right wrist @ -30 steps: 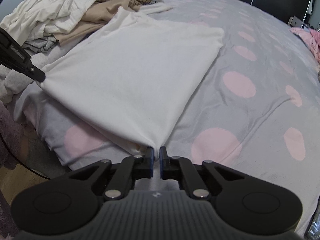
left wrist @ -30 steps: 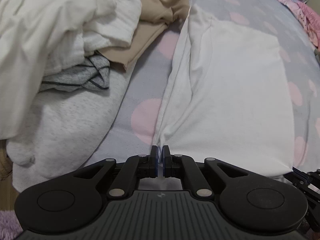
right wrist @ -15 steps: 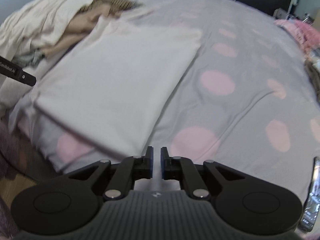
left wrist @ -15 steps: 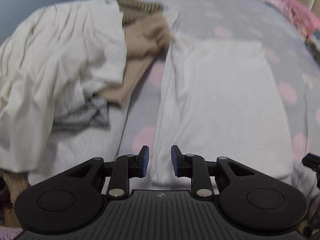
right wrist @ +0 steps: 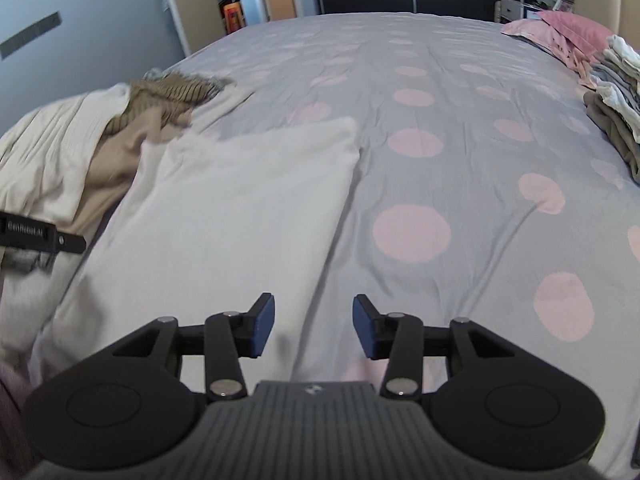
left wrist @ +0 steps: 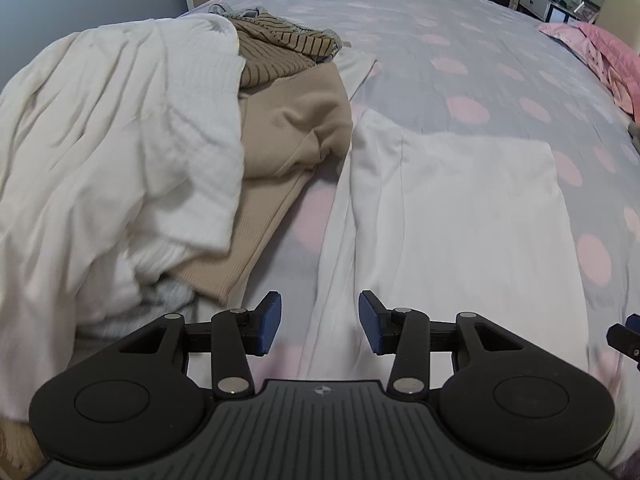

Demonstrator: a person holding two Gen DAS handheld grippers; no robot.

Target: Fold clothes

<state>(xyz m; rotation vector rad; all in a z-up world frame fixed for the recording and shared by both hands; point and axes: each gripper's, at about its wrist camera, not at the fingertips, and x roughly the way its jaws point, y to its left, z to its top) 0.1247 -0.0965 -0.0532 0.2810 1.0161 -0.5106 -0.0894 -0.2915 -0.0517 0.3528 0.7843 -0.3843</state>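
Bed (right wrist: 460,92): covered by a grey sheet with pink dots; everything is carried on it.
Pile (left wrist: 120,168): loose white, tan and striped clothes are heaped at the left edge.
Stack (right wrist: 616,92): folded items are seen far right.
Shirt (left wrist: 460,216): laid flat as a white rectangle at the near edge, just beside the pile; a narrow fold runs along its left side.
Handling: judged light, soft and limp; sagging is expected unless two near corners or the hem are pinched.
Left gripper (left wrist: 319,327): held wide open over the shirt's near left edge, nothing gripped.
Right gripper (right wrist: 313,332): held wide open at the near right edge, nothing gripped.
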